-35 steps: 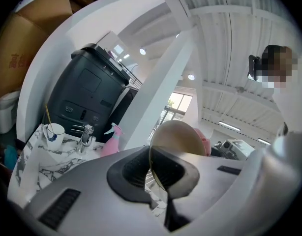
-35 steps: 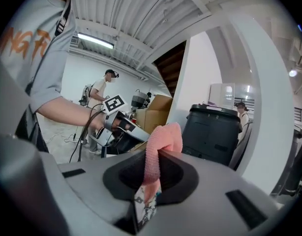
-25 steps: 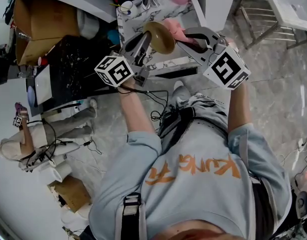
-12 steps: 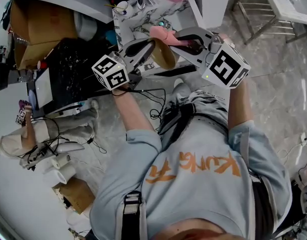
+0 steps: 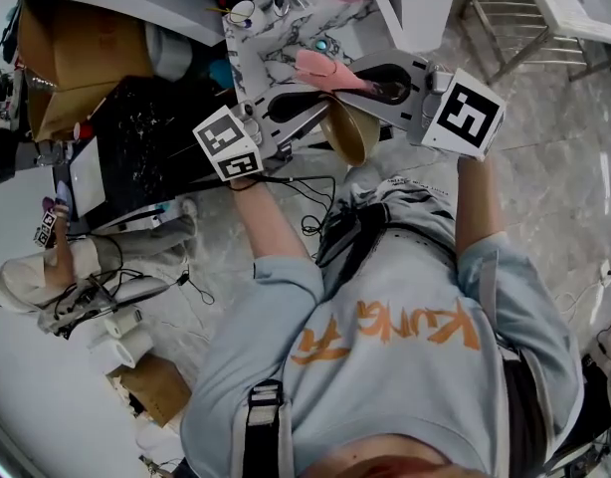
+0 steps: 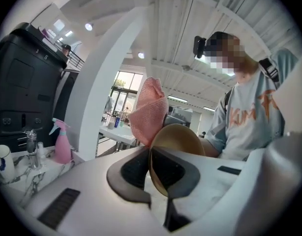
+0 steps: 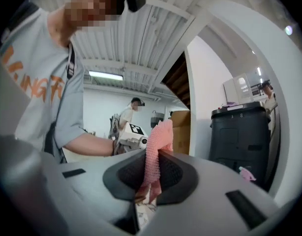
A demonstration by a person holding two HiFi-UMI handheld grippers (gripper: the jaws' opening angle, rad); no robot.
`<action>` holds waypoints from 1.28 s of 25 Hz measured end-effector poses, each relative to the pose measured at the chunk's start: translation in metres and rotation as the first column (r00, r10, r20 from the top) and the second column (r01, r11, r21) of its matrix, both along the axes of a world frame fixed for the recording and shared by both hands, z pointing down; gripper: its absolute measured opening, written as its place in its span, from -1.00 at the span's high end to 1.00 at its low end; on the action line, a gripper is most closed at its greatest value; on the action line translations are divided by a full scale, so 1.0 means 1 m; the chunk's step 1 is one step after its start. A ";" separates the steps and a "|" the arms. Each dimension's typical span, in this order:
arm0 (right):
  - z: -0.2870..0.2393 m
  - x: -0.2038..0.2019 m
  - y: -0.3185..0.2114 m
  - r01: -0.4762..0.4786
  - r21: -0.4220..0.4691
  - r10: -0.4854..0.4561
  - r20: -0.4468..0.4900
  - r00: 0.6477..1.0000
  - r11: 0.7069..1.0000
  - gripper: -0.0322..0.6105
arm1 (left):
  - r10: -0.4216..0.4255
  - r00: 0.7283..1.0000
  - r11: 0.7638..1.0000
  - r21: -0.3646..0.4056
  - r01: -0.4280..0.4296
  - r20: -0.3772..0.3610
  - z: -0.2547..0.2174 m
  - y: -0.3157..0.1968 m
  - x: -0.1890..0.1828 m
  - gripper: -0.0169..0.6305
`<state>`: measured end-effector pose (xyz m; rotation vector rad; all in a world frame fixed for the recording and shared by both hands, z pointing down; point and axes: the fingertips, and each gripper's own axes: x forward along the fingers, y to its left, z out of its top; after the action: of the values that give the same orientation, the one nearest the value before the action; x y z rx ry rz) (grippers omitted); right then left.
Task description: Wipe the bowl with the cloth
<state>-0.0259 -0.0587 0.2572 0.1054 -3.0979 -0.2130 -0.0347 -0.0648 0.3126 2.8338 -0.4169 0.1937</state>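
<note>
Shut narrow with the left tongs [image 6: 151, 173] on the thin rim of the tan bowl [image 6: 183, 139], gripping it edge-on, lifted clear of the surface and tipped on its side. Clamped in the right tongs [image 7: 150, 173]: a pink, waffle-textured cloth [image 7: 158, 146], pinched between the dark pads, poking up past the tips and trailing in a loose tail below them. From the head view, both raised in front of the chest and angled toward each other, with the cloth bunched just beside the bowl's upper rim, close against it; hard to tell whether actually touching. Farther out, below and beyond the tongs, a marble-patterned surface [image 5: 256, 58] carrying a pink spray bottle [image 6: 61, 144], a white cup [image 6: 2, 161] and a few small bottles beside them. To the left of that, a black bin [image 5: 136, 137] and an open cardboard box [image 5: 77, 48]. Underfoot, grey stone floor [image 5: 564, 167] with dark cables lying loose near the feet.
</note>
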 end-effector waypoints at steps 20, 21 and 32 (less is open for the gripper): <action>0.014 -0.031 0.025 0.191 -0.170 -0.177 0.089 0.980 0.967 0.75 | 0.080 0.868 0.985 0.174 0.007 -0.490 -0.087 0.034 -0.027 0.85; 0.014 -0.032 0.028 0.200 -0.169 -0.188 0.088 0.978 0.965 0.75 | 0.065 0.860 0.984 0.174 0.028 -0.506 -0.089 0.033 -0.031 0.85; 0.019 -0.034 0.050 0.241 -0.200 -0.227 0.093 0.969 0.949 0.75 | -0.196 0.761 0.957 0.050 0.287 -0.618 -0.092 0.004 -0.070 0.85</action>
<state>-0.0597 -0.0089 0.2767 -0.2688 -3.1712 0.1173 -0.1047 -0.0608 0.2201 2.7241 -0.6533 -0.8180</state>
